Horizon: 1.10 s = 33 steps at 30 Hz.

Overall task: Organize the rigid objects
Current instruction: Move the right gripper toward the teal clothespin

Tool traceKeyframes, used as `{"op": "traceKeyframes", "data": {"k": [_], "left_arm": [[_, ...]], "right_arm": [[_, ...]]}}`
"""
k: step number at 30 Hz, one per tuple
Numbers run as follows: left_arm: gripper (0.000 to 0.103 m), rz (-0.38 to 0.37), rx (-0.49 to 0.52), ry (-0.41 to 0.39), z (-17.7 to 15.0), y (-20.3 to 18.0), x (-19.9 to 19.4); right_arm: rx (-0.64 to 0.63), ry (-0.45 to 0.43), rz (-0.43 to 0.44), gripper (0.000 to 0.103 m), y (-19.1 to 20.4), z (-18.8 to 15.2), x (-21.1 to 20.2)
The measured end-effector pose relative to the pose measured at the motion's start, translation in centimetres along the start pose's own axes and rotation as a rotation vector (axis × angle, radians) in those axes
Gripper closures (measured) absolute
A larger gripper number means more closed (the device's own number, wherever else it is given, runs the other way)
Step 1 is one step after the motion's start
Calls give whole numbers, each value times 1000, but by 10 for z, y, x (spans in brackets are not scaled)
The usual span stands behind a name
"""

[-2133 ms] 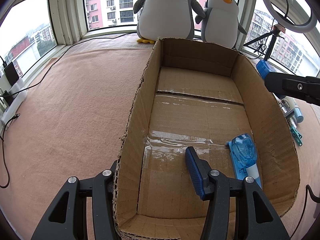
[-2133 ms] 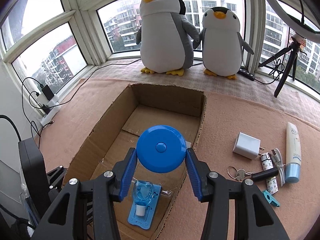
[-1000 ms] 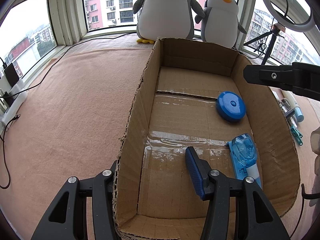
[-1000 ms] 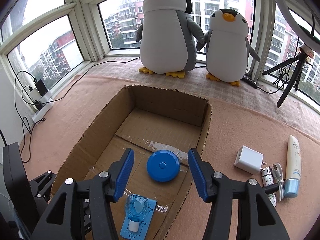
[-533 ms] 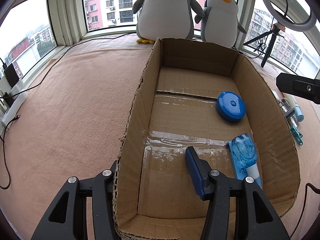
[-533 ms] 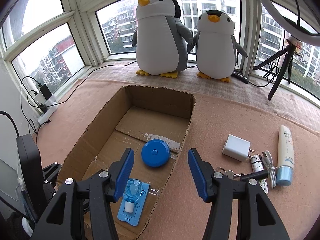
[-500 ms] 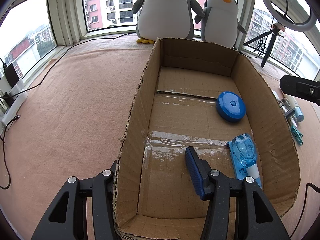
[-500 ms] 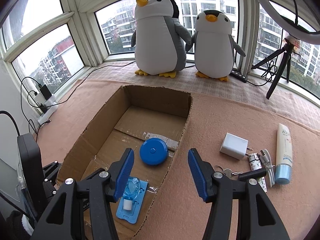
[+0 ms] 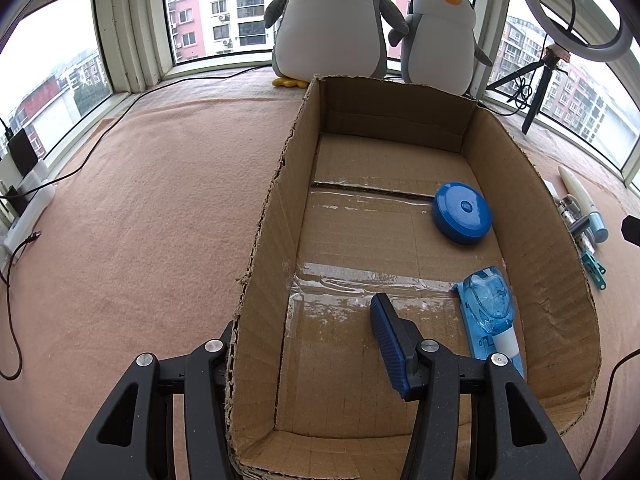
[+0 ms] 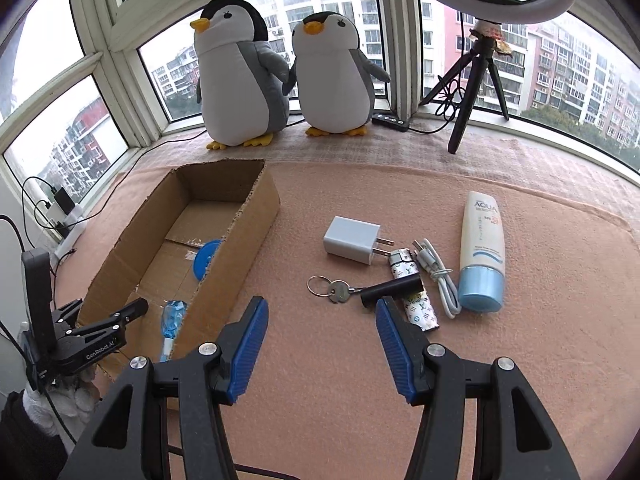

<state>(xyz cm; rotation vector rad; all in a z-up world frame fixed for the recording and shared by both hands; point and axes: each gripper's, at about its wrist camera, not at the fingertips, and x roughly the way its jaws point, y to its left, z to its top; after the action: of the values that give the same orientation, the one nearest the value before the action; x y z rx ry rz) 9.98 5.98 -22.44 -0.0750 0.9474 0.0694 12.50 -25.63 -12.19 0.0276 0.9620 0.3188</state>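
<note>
An open cardboard box (image 9: 276, 200) lies on the pink carpet. On its floor are a round blue tape measure (image 9: 462, 218) and a blue blister pack (image 9: 490, 312). My left gripper (image 9: 304, 320) is open and straddles the box's left wall, one finger outside and the blue-padded finger inside. My right gripper (image 10: 320, 306) is open and empty above the carpet right of the box (image 10: 248, 248). Just beyond its fingers lie keys on a ring (image 10: 334, 290), a black cylinder (image 10: 390, 290), a patterned lighter (image 10: 414, 300), a white charger (image 10: 352, 246), a white cable (image 10: 436, 276) and a sunscreen tube (image 10: 480, 256).
Two plush penguins (image 10: 240, 80) stand on the window ledge behind the box. A black tripod (image 10: 472, 92) with a ring light stands at the back right. Cables and a power strip (image 9: 24, 216) run along the left edge. A small teal item (image 9: 594, 270) lies right of the box.
My right gripper opened and left the blue tape measure on the box floor, then swung right over the loose items. The left gripper has not moved.
</note>
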Motion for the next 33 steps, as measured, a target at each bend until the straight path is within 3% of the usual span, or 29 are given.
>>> {"op": "traceKeyframes", "data": {"k": [9, 25, 28, 33], "left_arm": [[48, 6, 9, 3, 1, -1, 1], [48, 19, 18, 7, 2, -4, 0], [48, 19, 18, 7, 2, -4, 0], [48, 17, 15, 6, 2, -4, 0]], "right_arm": [[31, 56, -32, 51, -46, -18, 11], [-47, 131, -53, 52, -50, -20, 46], [-59, 143, -59, 54, -48, -22, 49], [-66, 164, -60, 67, -45, -25, 52]]}}
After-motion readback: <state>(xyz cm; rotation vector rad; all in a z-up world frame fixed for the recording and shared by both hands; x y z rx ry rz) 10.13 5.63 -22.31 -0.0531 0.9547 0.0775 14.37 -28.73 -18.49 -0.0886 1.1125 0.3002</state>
